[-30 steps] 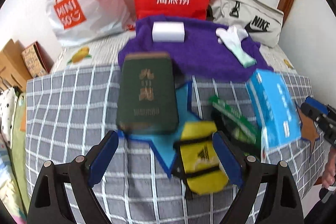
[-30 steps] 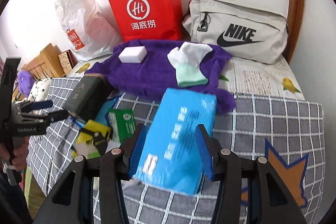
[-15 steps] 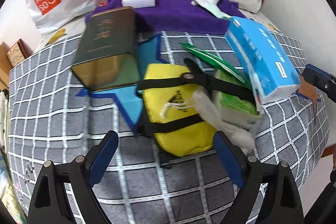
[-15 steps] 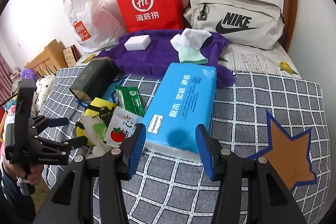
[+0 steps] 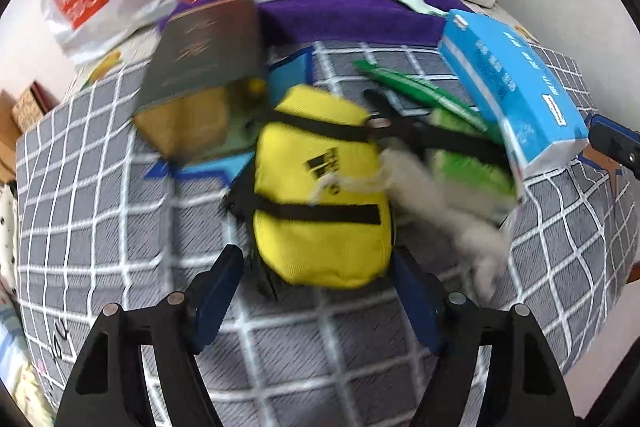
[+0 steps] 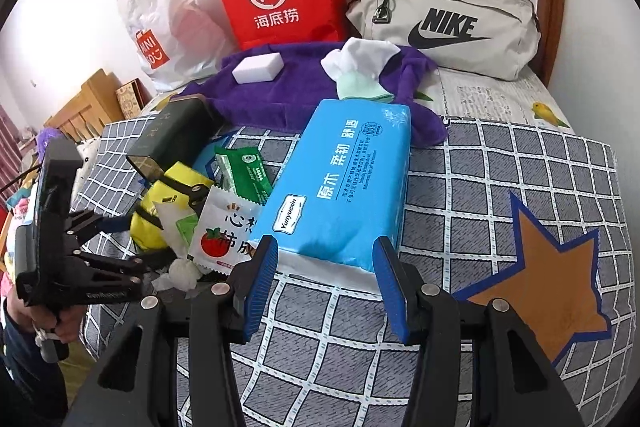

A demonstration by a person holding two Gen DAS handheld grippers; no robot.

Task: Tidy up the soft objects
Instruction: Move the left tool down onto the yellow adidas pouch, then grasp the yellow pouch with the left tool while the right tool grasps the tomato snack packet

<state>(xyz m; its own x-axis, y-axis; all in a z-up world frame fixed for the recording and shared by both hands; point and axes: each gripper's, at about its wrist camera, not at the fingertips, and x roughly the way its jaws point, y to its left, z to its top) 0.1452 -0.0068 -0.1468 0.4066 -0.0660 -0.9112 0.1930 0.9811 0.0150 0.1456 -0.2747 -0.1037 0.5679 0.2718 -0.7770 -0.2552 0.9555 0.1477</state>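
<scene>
Yellow pouch (image 5: 320, 195): lies on the checked bed cover (image 5: 100, 227), between a dark green tin (image 5: 204, 67) and a heap of snack packets (image 6: 232, 223); black straps cross it.
Handling, pouch: by my judgement light, soft and squashy; a pinch across its near, lower end, below the strap, should hold, and the fabric will fold rather than slip.
Blue tissue pack (image 6: 344, 183): lies on the same cover, its far end against a purple towel (image 6: 288, 87).
Handling, pack: probably light and yielding with a slick wrapper; best taken across the short near end.
Left hand-held gripper (image 5: 316, 291): jaws have just been closing and now straddle the pouch's near end; the blur leaves it unclear whether the pads press, so I read it as not yet gripping.
Right hand-held gripper (image 6: 326, 279): half spread, both pads just short of the pack's near edge, nothing held.
Pose: both point steeply down at the bed; a hand (image 6: 44, 319) clasps the left tool's handle.
</scene>
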